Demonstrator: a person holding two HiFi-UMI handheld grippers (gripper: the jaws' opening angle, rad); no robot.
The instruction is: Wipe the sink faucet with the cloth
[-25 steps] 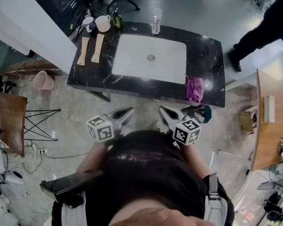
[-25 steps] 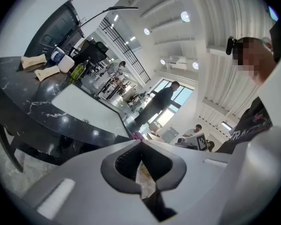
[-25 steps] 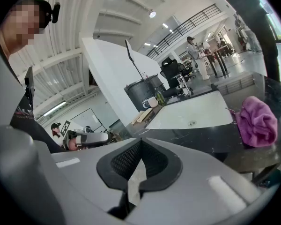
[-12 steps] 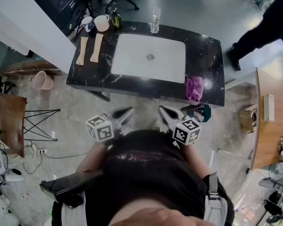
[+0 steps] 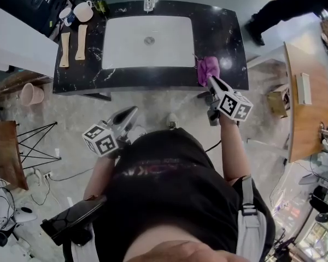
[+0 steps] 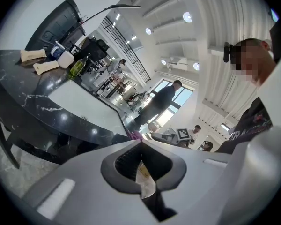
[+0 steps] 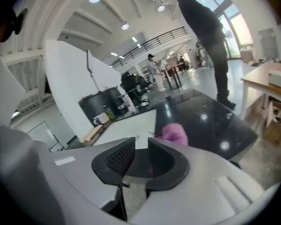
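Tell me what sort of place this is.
Probably an open-plan office or lab with a mock washstand, not a real bathroom: a freestanding black counter with a white sink stands on a bare concrete floor, with a wooden desk alongside.

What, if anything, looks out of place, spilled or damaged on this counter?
Nothing stands out. The pink cloth lies bunched near the front edge of the counter, right of the sink, which suits the wiping job. No spill or damage shows.
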